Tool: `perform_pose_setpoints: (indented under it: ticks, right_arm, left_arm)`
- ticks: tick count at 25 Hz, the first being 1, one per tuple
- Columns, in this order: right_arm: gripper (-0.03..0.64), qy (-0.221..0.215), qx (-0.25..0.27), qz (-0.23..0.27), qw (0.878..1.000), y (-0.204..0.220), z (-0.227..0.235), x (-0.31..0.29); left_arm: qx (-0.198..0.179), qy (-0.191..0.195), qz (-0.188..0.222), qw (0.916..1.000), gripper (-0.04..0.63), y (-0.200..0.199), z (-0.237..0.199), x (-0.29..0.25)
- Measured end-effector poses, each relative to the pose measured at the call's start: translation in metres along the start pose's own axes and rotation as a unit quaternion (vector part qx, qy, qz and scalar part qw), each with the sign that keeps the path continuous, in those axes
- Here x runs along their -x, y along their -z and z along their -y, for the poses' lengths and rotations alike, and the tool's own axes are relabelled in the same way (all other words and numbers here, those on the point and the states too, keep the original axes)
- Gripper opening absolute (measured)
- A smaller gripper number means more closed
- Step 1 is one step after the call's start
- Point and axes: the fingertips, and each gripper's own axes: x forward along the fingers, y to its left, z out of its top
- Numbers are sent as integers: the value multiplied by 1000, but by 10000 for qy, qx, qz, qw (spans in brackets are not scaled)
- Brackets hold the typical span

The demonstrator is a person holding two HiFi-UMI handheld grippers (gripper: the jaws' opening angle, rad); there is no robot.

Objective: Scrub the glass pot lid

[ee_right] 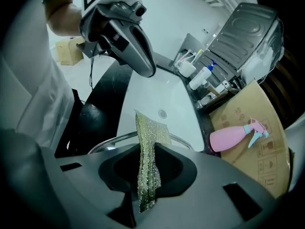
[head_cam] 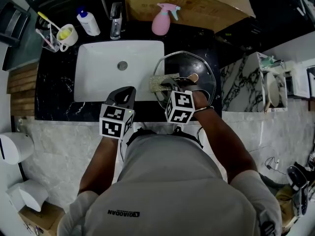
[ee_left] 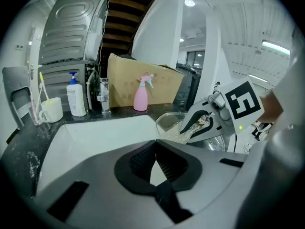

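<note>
1. Right tongs (ee_right: 147, 175) pinch scouring cloth (ee_right: 151, 132), laid on glass pot lid (head_cam: 197, 65) to scrub.
2. Lid lies flat at bench (head_cam: 54, 90) right end, against sink (head_cam: 106, 77) rim.
3. Left tongs (ee_left: 155, 168) closed, empty, parked clear.

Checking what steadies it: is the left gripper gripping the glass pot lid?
No, the left gripper is shut on nothing above the sink, apart from the glass pot lid.
</note>
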Motion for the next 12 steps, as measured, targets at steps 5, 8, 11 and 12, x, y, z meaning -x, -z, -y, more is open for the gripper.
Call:
perform_pose_setpoints:
  ticks: [5, 8, 11, 12]
  right_arm:
    - [97, -140, 432, 272, 9986, 5, -14, 7]
    - [97, -205, 593, 362, 9974, 9, -21, 12]
    - [97, -212, 680, 405, 9966, 12, -26, 15]
    - [97, -196, 708, 408, 9965, 13, -28, 16]
  left_arm:
    - [-36, 86, -51, 9999, 15, 1, 10, -3]
    - [-49, 125, -21, 9999, 15, -1, 13, -4]
    - [-95, 224, -29, 9997, 15, -1, 18, -5]
    - [-125, 269, -45, 9995, 15, 0, 20, -5]
